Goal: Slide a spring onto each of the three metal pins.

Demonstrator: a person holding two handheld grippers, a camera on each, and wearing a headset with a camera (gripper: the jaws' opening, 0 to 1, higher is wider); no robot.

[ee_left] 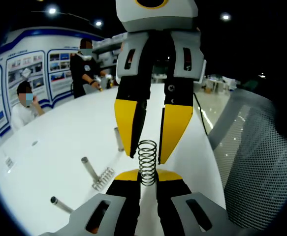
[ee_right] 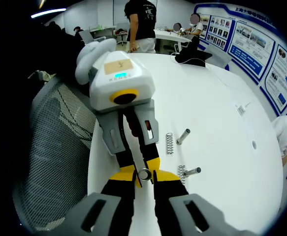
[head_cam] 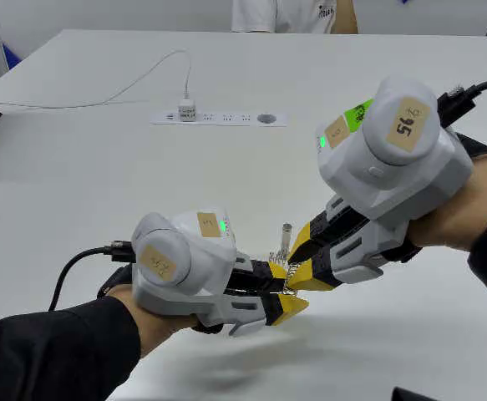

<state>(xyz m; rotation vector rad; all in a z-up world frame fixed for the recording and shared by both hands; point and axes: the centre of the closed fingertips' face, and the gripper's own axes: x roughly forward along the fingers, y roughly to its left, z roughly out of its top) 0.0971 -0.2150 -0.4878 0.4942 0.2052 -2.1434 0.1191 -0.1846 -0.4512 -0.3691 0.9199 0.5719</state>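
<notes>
A small steel spring (ee_left: 147, 162) sticks out of my left gripper (ee_left: 147, 178), which is shut on its near end. My right gripper (ee_left: 147, 156) comes in head-on from the other side. Its yellow jaws stand just apart on either side of the spring's far end (ee_right: 144, 174). Both grippers meet low over the white table, left gripper (head_cam: 289, 299) and right gripper (head_cam: 297, 263). Three metal pins are on the table beyond: one pin (ee_left: 118, 139) upright, a second pin (ee_left: 89, 168) with a loose spring (ee_left: 103, 178) beside it, and a third pin (ee_left: 59, 203). Another loose spring (ee_right: 169, 143) lies near a pin (ee_right: 183, 136).
A white power strip (head_cam: 218, 118) with a plugged-in charger and trailing cable lies at the back of the table (head_cam: 101, 184). A person (head_cam: 293, 15) sits at the far edge. A mesh chair (ee_left: 251, 162) stands beside the table.
</notes>
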